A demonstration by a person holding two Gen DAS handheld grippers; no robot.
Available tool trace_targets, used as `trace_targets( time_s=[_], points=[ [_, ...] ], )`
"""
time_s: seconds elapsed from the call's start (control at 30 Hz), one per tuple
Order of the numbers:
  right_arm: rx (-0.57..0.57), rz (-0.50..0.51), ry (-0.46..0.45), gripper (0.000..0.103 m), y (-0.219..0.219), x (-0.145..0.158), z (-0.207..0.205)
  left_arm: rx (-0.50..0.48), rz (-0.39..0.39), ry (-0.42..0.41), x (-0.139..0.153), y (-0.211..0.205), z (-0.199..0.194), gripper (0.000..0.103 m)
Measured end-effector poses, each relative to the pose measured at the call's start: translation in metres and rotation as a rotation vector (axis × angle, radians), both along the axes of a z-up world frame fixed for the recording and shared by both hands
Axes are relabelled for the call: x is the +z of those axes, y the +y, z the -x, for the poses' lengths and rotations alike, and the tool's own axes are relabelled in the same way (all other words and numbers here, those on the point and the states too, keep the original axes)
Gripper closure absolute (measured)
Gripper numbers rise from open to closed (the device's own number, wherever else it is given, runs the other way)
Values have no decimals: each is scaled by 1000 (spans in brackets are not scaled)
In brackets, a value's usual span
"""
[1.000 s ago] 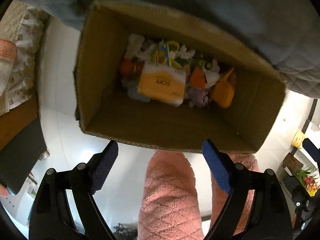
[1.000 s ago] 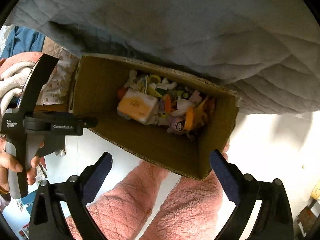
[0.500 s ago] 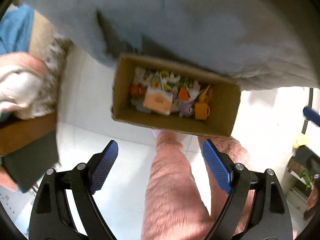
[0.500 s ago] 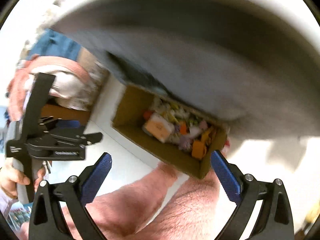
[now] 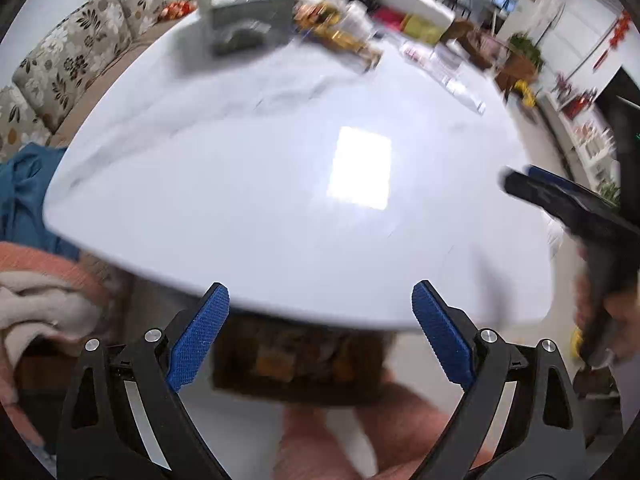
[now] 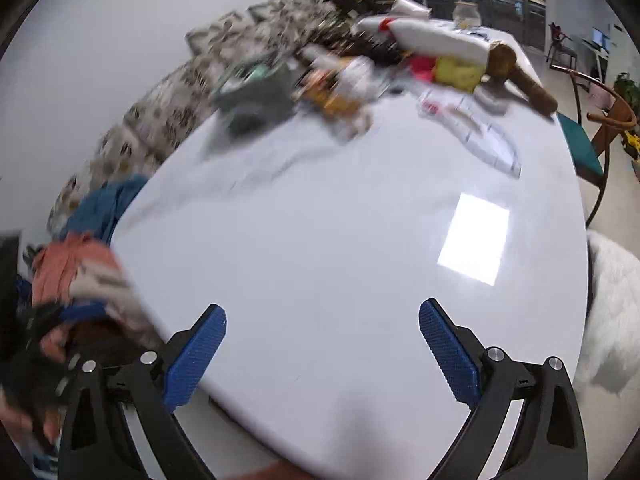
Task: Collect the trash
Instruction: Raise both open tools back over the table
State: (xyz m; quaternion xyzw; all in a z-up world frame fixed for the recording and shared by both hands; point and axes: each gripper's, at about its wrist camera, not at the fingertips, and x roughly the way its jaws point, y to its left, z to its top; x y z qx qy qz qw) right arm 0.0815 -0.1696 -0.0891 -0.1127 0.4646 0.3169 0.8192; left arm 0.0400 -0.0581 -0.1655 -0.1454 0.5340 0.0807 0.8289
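Note:
My left gripper (image 5: 320,320) hovers over the near edge of a white glossy table (image 5: 280,184); its jaws are opening, with nothing between them. Below that edge, blurred, sits the cardboard box (image 5: 296,364) holding colourful trash. My right gripper (image 6: 322,340) stands open and empty above the same table (image 6: 340,240). In the left wrist view the right gripper (image 5: 560,200) shows at the right, held by a hand (image 5: 620,320). Blurred clutter lies at the table's far end: a grey box (image 6: 256,92), wrappers (image 6: 336,96), and paper strips (image 6: 480,132).
A floral sofa (image 5: 68,56) runs along the table's left side. Piled clothes (image 6: 80,264) lie at the near left. A white bag (image 6: 432,36) and a brown object (image 6: 516,76) sit at the far end. A wooden chair (image 6: 592,132) stands on the right.
Both grippers rose from just above the box on the floor to above the table top and tilted up. The box slid from mid-view to under the table edge.

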Motion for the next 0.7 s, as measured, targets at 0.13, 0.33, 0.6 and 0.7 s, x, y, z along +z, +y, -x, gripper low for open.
trace_targets(
  time_s=[0.13, 0.33, 0.6, 0.7],
  points=[
    [3, -21, 12, 7, 18, -1, -82, 41, 30, 29, -17, -17, -42, 12],
    [-2, -91, 31, 6, 98, 0, -193, 106, 57, 101, -33, -42, -75, 12],
    [-55, 134, -73, 13, 212, -44, -284, 284, 67, 221, -51, -40, -63, 12],
    [-12, 130, 20, 45, 216, -57, -303, 334, 73, 243, -54, -38, -62, 12]
  ],
)
